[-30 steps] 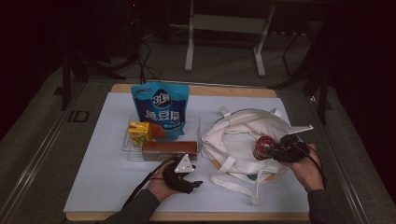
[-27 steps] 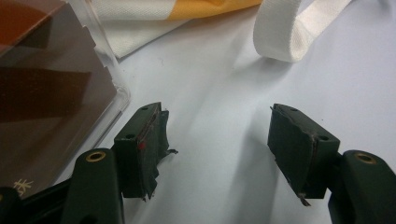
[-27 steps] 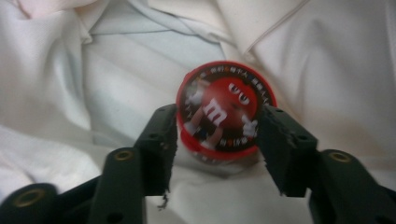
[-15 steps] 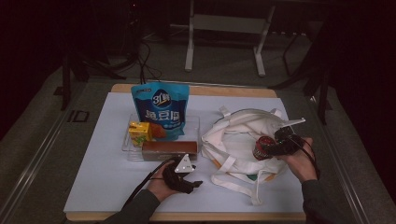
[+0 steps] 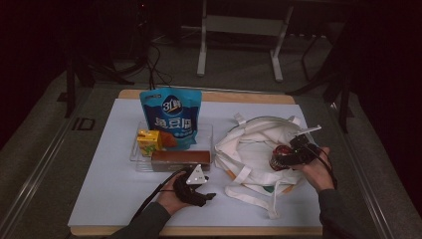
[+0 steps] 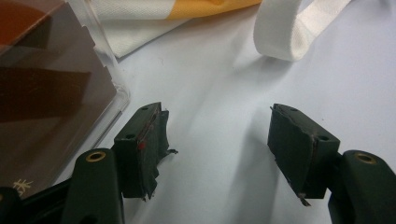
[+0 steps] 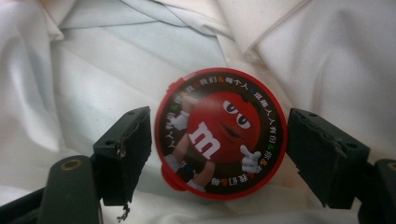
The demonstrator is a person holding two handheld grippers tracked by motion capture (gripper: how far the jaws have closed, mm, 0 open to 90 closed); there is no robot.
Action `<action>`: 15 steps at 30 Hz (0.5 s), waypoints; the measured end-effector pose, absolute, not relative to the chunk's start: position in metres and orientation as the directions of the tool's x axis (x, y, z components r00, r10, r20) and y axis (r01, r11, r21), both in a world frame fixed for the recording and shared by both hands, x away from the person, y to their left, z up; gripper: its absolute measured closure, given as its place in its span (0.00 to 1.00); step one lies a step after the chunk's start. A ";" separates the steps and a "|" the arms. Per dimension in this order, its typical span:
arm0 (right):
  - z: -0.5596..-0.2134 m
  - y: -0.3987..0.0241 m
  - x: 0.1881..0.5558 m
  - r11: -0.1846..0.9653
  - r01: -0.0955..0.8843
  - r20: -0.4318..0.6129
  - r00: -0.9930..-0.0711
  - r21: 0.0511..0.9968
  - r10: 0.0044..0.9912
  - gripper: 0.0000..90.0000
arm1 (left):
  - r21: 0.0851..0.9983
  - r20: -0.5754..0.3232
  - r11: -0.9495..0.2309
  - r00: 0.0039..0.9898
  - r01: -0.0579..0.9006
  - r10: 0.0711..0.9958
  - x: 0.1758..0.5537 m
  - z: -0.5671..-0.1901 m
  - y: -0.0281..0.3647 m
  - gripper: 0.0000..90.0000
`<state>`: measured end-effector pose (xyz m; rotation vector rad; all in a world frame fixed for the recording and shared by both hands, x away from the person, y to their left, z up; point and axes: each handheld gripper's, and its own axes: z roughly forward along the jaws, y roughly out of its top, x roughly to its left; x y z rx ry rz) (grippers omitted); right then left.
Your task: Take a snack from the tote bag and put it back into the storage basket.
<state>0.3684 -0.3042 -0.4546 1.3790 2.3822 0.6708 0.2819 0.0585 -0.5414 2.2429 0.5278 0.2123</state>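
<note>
Pictured from above at a table (image 5: pixel 114 199) covered in a pale sheet. Grouped at the left, in a clear tray (image 5: pixel 208 130): a tall blue snack bag (image 5: pixel 170 117) upright at the back, a small yellow juice carton (image 5: pixel 148 142) just beside its lower left corner, and a long brown box (image 5: pixel 180 160) laid along the front edge.

Held the left gripper (image 5: pixel 208 195) low at the sheet just in front of that box, in the left hand (image 5: pixel 171 198), pointing right. Showed, in the left gripper view, its jaws spread wide with bare sheet and nothing else between them, the brown box behind the tray's clear wall at the left and a loop of white strap (image 6: pixel 285 32) ahead.

Spread across the right half of the table: a white cloth bag (image 5: pixel 251 142), rumpled, mouth open, straps trailing toward the front edge. Set inside that opening, on the cloth: a round candy tin (image 5: pixel 278 158) with a red lid.

Held the right gripper (image 5: pixel 293 149), in the right hand (image 5: pixel 316 167), close up to the tin from the right. Caught, in the right gripper view, with jaws just opening and spread to either side of the tin, lid facing the camera. Tin between the pads but not pinched, left pad very near the red rim, right pad clear of it. White cloth all round.
</note>
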 end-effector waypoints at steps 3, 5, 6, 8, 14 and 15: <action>-0.460 -0.305 0.371 0.421 0.740 -0.015 -0.487 0.524 0.873 0.26 | 0.749 -0.019 -0.589 0.899 0.303 0.438 0.282 -0.541 0.058 0.40; -0.464 -0.304 0.372 0.427 0.745 -0.013 -0.491 0.513 0.871 0.27 | 0.748 -0.019 -0.590 0.899 0.303 0.437 0.282 -0.541 0.059 0.40; -0.464 -0.304 0.372 0.427 0.745 -0.013 -0.491 0.513 0.871 0.27 | 0.748 -0.019 -0.590 0.899 0.303 0.437 0.282 -0.541 0.059 0.40; -0.469 -0.302 0.372 0.443 0.745 -0.035 -0.493 0.499 0.869 0.27 | 0.748 -0.018 -0.591 0.899 0.303 0.437 0.282 -0.541 0.059 0.40; -0.473 -0.301 0.373 0.446 0.750 -0.043 -0.490 0.488 0.871 0.28 | 0.748 -0.018 -0.590 0.899 0.303 0.438 0.282 -0.541 0.058 0.40; -0.474 -0.300 0.373 0.448 0.748 -0.047 -0.490 0.490 0.870 0.28 | 0.748 -0.018 -0.590 0.899 0.303 0.438 0.282 -0.541 0.058 0.40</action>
